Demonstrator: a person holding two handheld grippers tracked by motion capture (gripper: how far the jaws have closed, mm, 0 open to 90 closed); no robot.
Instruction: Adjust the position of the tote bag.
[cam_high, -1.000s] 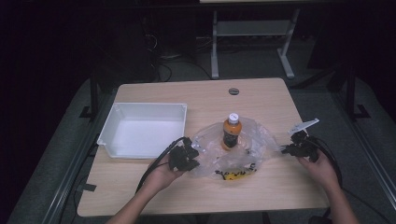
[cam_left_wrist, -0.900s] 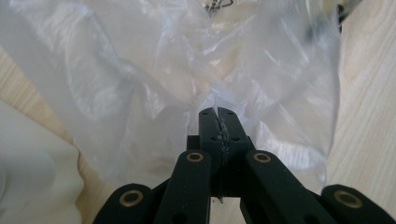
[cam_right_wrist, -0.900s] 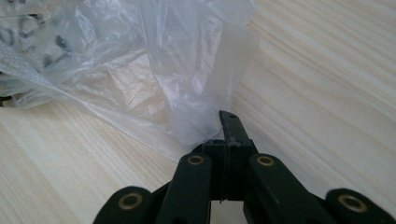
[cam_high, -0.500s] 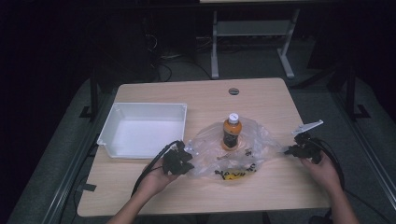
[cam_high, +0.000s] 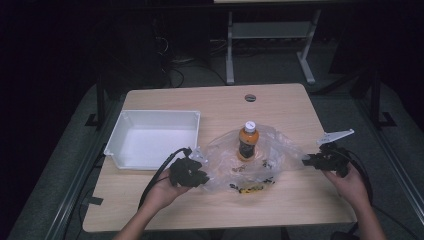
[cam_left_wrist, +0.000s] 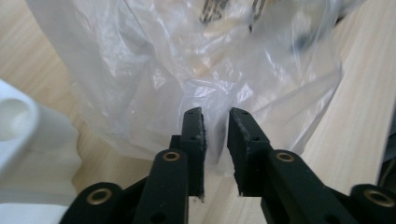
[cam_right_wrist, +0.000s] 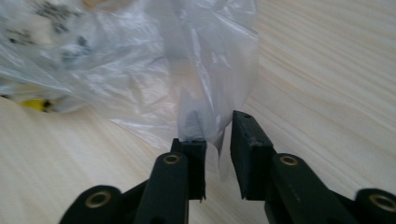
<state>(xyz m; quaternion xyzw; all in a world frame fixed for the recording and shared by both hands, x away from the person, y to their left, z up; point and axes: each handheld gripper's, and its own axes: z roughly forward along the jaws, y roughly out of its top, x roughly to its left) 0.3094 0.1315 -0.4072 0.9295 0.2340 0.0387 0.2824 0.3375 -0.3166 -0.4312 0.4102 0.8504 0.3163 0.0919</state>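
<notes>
Clear plastic bag (cam_high: 260, 160) spread flat mid-counter (cam_high: 300, 200), orange bottle (cam_high: 248, 141) upright on it. Left claw (cam_left_wrist: 215, 116) and right claw (cam_right_wrist: 212, 126) just opened, released, bag edges loose between jaws.

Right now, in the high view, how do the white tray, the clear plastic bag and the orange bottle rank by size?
1. Wide clear crumpled plastic bag and white rectangular plastic tray: they look about alike, so no ranking between them.
2. Small orange drink bottle with a white cap, standing on the bag: plainly the smallest.
</notes>
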